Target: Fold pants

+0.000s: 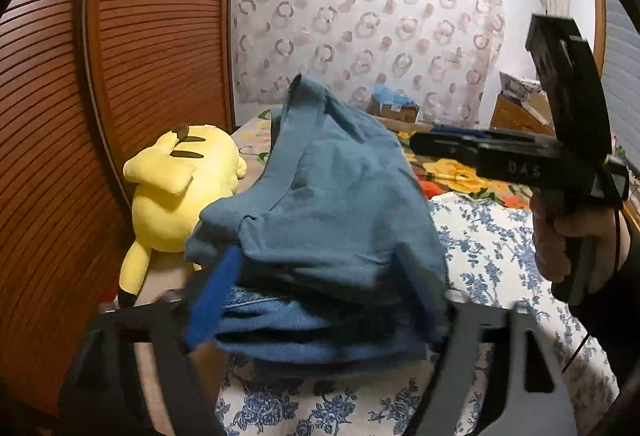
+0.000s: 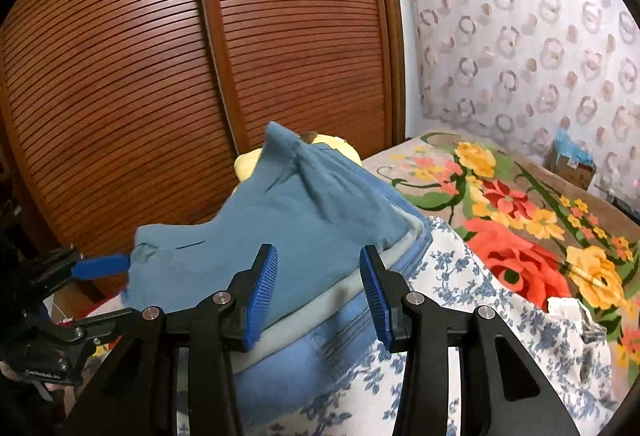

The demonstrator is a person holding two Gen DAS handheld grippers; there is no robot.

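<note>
You are setting the folded pants (image 1: 320, 204) onto the clothes stack (image 2: 320, 348) on the bed's near left, both grippers' jaws released, left gripper (image 1: 320, 300) and right gripper (image 2: 318, 292); next, withdraw without dragging cloth.

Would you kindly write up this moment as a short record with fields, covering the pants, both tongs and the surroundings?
pants: blue, folded, lying on top of a pile of clothes
pile rests on: flowered sheet on a bed
left tongs: open, one finger either side of the pants
right tongs: open, gripping nothing
beside the pile: yellow plush toy
behind: slatted wooden doors
</note>
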